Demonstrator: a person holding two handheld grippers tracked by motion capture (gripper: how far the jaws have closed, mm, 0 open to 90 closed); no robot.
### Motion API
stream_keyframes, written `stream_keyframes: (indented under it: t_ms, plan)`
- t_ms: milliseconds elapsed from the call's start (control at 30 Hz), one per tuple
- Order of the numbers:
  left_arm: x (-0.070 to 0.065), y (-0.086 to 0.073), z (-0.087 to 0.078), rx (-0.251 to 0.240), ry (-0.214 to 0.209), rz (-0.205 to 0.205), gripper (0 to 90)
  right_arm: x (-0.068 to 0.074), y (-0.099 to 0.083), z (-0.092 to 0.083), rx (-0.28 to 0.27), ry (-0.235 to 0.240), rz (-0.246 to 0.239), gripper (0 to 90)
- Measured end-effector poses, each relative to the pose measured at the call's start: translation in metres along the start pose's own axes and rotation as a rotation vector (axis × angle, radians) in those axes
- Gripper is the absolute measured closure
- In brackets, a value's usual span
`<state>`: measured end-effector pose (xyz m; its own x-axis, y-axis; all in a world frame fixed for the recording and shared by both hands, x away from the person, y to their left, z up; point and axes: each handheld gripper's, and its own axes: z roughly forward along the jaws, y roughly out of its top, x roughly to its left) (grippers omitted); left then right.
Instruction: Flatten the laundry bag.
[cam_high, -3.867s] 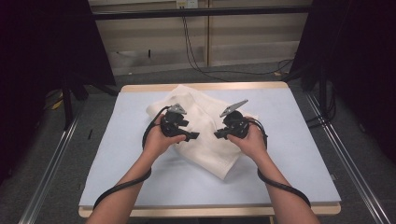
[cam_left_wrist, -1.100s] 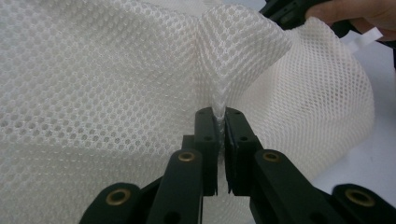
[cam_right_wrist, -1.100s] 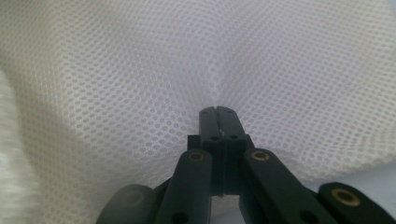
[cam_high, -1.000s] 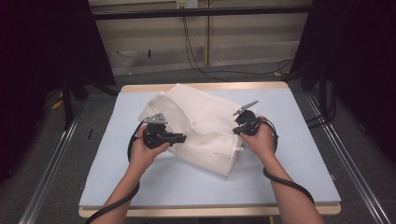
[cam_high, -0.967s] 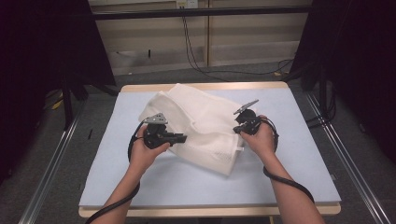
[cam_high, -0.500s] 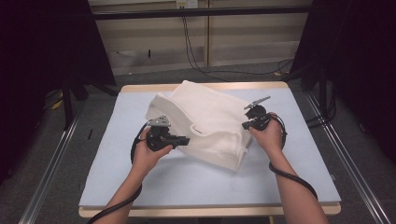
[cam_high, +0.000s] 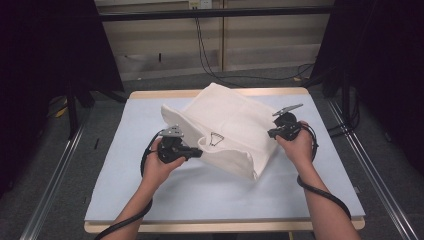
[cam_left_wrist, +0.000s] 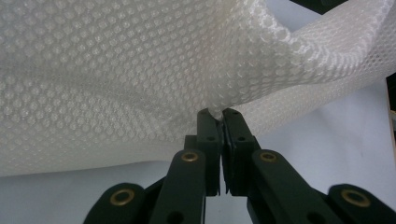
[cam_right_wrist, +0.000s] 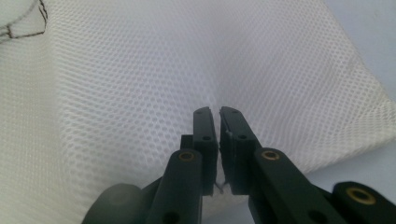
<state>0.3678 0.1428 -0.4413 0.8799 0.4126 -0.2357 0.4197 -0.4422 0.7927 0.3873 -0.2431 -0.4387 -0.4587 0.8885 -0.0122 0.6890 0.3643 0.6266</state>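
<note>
Clearly a spreading grip on the mesh bag

Nearest, the left gripper (cam_high: 196, 151) stays put with its jaws clamped on a pinch of the white mesh bag's (cam_high: 235, 127) near-left edge — an anchor, I judge, so the cloth can be drawn flat. Farther right, the right gripper (cam_high: 270, 133) sits at the bag's right edge; its jaws have just been opening, a thin gap between them, nothing pinched. The bag lies mid-table on the pale blue mat (cam_high: 125, 150), its far corner reaching the table's far edge.

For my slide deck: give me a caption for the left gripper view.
Left tongs pinch a fold of the white mesh bag above the pale blue table.
</note>
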Motion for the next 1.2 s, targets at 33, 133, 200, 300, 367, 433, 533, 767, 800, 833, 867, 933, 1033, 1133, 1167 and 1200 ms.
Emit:
stream_keyframes:
  t_ms: [33, 133, 200, 300, 367, 433, 533, 767, 800, 833, 867, 933, 1033, 1133, 1167, 1200]
  plan:
    - [0.000, 0.000, 0.000, -0.001, 0.001, -0.002, 86.9, 0.002, 0.000, 0.000, -0.005, 0.025, 0.006, 80.8]
    - [-0.001, -0.001, 0.001, -0.002, -0.002, -0.003, 86.9, 0.011, 0.001, -0.001, -0.004, 0.038, -0.003, 66.7]
    - [-0.001, -0.001, 0.001, -0.003, -0.002, -0.003, 86.9, 0.017, 0.001, -0.002, -0.007, 0.066, -0.004, 61.6]
    - [-0.001, -0.001, 0.001, -0.002, -0.001, -0.003, 86.9, 0.027, -0.001, -0.002, -0.013, 0.112, 0.011, 52.9]
    - [-0.001, -0.002, 0.001, -0.003, -0.001, -0.001, 86.9, 0.033, -0.004, -0.001, -0.004, 0.128, 0.002, 45.9]
    - [-0.001, -0.002, 0.001, -0.003, -0.001, 0.002, 86.9, 0.039, -0.007, -0.002, 0.007, 0.133, 0.001, 40.3]
    - [-0.001, -0.002, 0.001, 0.005, 0.004, 0.004, 86.9, 0.044, -0.012, -0.007, 0.003, 0.139, 0.003, 37.3]
    - [-0.001, -0.001, 0.002, 0.006, 0.005, 0.008, 86.8, 0.047, -0.029, -0.014, 0.053, 0.112, -0.007, 33.7]
    - [-0.001, -0.001, 0.002, 0.005, 0.004, 0.007, 86.8, 0.047, -0.032, -0.014, 0.057, 0.108, -0.007, 34.1]
    - [-0.001, -0.001, 0.002, 0.004, 0.004, 0.005, 86.9, 0.047, -0.034, -0.014, 0.063, 0.103, -0.004, 34.3]
    - [-0.002, -0.001, 0.002, 0.004, 0.003, 0.005, 86.8, 0.047, -0.037, -0.013, 0.066, 0.095, 0.002, 34.3]
    - [-0.002, -0.001, 0.003, 0.002, 0.002, 0.007, 86.9, 0.045, -0.043, -0.011, 0.071, 0.095, 0.015, 35.0]
    - [-0.002, -0.001, 0.003, 0.011, 0.007, 0.010, 86.9, 0.046, -0.047, -0.007, 0.068, 0.090, 0.036, 36.4]
    - [-0.002, -0.003, 0.004, 0.011, 0.007, 0.005, 86.9, 0.051, -0.048, -0.002, 0.079, 0.053, 0.009, 41.7]
    - [-0.001, -0.003, 0.004, 0.017, 0.006, 0.009, 86.8, 0.053, -0.047, -0.001, 0.074, 0.031, 0.001, 43.9]
    - [-0.001, -0.003, 0.004, 0.016, 0.006, 0.009, 86.9, 0.055, -0.047, -0.001, 0.075, 0.023, 0.002, 47.1]
